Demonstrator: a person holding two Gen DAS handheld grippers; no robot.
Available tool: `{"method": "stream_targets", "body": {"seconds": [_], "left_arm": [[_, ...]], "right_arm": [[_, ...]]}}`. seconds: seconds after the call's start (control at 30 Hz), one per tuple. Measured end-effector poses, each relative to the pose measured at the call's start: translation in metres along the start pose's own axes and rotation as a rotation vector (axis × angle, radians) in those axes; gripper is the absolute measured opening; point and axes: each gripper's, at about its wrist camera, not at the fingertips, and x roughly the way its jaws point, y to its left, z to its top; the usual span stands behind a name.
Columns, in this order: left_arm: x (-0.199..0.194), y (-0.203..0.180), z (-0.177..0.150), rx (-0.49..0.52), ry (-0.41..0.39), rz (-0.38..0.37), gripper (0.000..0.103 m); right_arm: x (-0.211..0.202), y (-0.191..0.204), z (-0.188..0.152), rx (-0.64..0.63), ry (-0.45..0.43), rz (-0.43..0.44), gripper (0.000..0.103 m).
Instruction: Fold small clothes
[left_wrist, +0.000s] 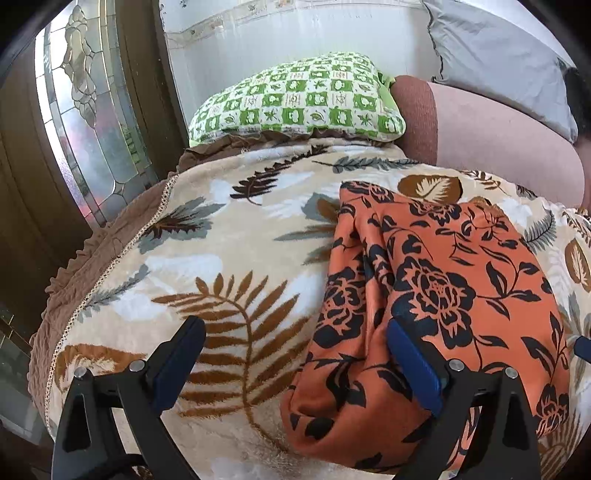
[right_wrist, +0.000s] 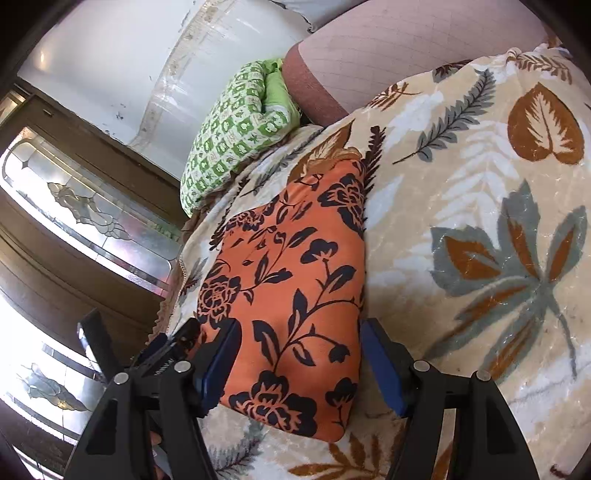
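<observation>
An orange garment with black flowers (left_wrist: 436, 295) lies folded in a long strip on the leaf-patterned blanket (left_wrist: 229, 258). My left gripper (left_wrist: 295, 354) is open just above the blanket, its left finger over the bare blanket and its right finger over the garment's near end. In the right wrist view the same garment (right_wrist: 291, 295) lies between my open right gripper's (right_wrist: 299, 358) fingers, which straddle its near end. Neither gripper holds any cloth. The left gripper's body (right_wrist: 166, 354) shows at the garment's left edge.
A green checked pillow (left_wrist: 295, 99) lies at the bed's far end, next to a pink-brown cushion (left_wrist: 498, 136) and a grey pillow (left_wrist: 502, 55). A wooden door with leaded glass (left_wrist: 85, 122) stands to the left. The blanket's brown frilled edge (left_wrist: 74, 273) marks the bed's left side.
</observation>
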Motion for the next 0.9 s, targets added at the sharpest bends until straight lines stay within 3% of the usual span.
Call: {"method": "stream_targets", "body": {"seconds": [0.27,0.4,0.47,0.53,0.73,0.9], "left_arm": [[0.000,0.016,0.007,-0.030,-0.017,0.061,0.098],[0.023,0.025,0.001,-0.035,0.086,0.116,0.098],[0.034,0.024,-0.004,-0.042,0.144,0.087,0.098],[0.032,0.026,-0.003,-0.046,0.137,0.077,0.098],[0.030,0.042,-0.001,-0.117,0.122,0.013,0.098],[0.027,0.054,0.005,-0.198,0.099,-0.094,0.098]], "right_arm": [[0.003,0.014,-0.004,-0.077,-0.011,-0.007,0.071],[0.017,0.023,-0.013,-0.140,0.032,-0.016,0.070],[0.028,0.031,-0.020,-0.212,0.051,-0.098,0.070],[0.031,0.039,-0.021,-0.265,0.056,-0.137,0.070],[0.008,0.019,-0.006,-0.138,-0.016,-0.085,0.070],[-0.002,-0.006,0.007,-0.002,-0.045,-0.042,0.070]]}}
